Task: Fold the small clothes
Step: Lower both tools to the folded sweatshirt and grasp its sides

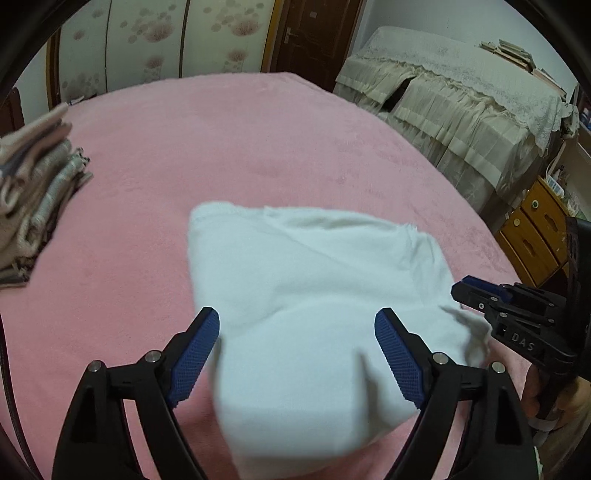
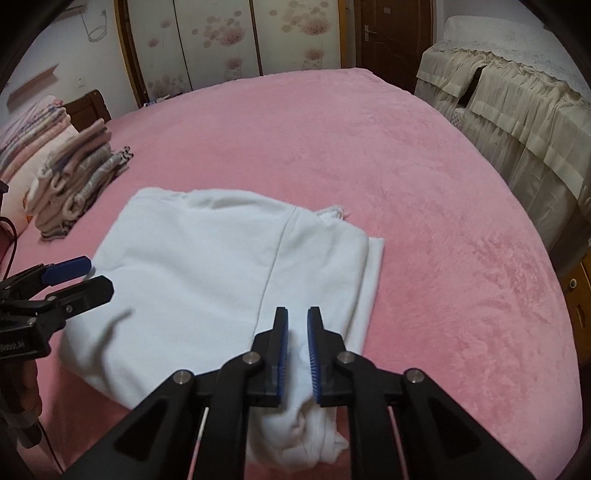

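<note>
The right wrist view takes in nearly the whole bed, spread with a pink fleece blanket (image 2: 424, 206) that fills the middle of the room. Behind it stand wardrobe doors (image 2: 221, 40) printed with pale pink flowers, a dark wooden door (image 2: 388, 33) beside them, and to the right a piece of furniture draped in a beige ruffled cover (image 2: 517, 110).

Near the front of the blanket lies the white garment (image 2: 207, 266), partly folded, with a seam running down it and a doubled edge along its right side. Its near end is bunched up and lifted off the blanket.

At the far left of the bed sits a stack of folded clothes (image 2: 74, 184) in pinks and greys, well apart from the white piece, with folded bedding just behind it.

The right gripper (image 2: 297, 332) has its blue pads drawn close together with a bunch of the white cloth pinched between them, hanging crumpled below. The left gripper (image 1: 297, 350) stands wide apart over the garment's near left part, a pad at either side and neither pressing on the cloth. A yellow wooden cabinet (image 1: 535, 236) with drawers shows at the right edge of the left wrist view.
</note>
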